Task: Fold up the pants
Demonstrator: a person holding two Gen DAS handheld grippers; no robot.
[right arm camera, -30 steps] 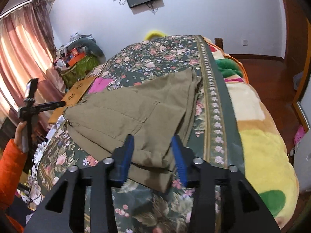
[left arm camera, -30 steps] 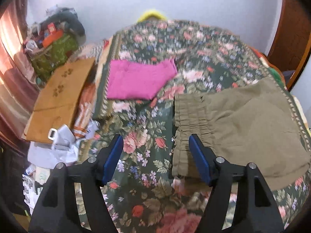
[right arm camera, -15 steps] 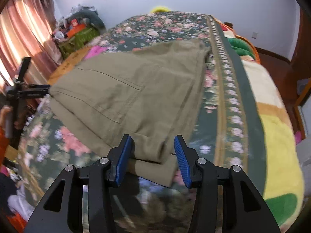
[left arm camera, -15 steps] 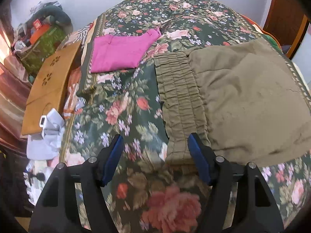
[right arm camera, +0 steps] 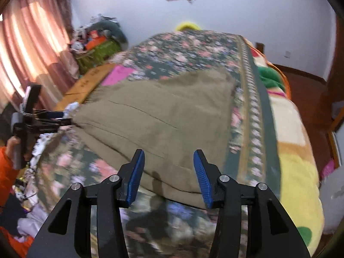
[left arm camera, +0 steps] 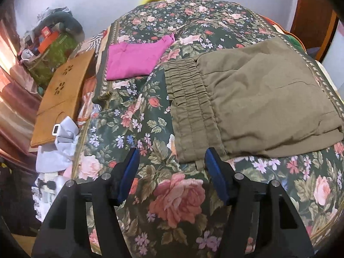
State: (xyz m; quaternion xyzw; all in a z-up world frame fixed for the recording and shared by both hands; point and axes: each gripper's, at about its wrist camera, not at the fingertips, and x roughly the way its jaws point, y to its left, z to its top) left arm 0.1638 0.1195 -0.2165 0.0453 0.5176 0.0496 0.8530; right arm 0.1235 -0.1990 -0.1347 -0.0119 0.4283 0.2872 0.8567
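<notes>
Olive-khaki pants (left arm camera: 253, 99) are lying folded on your floral bedspread (left arm camera: 150, 129), toward its right border strip, elastic waistband bunched and facing your left gripper (left arm camera: 169, 167). Its jaws are closing, with the waistband's corner between them but nothing pinched. Your right gripper (right arm camera: 167, 169) is opening over the pants' near edge, holding nothing. Pink folded garment (left arm camera: 135, 61) sits farther up the bed.
</notes>
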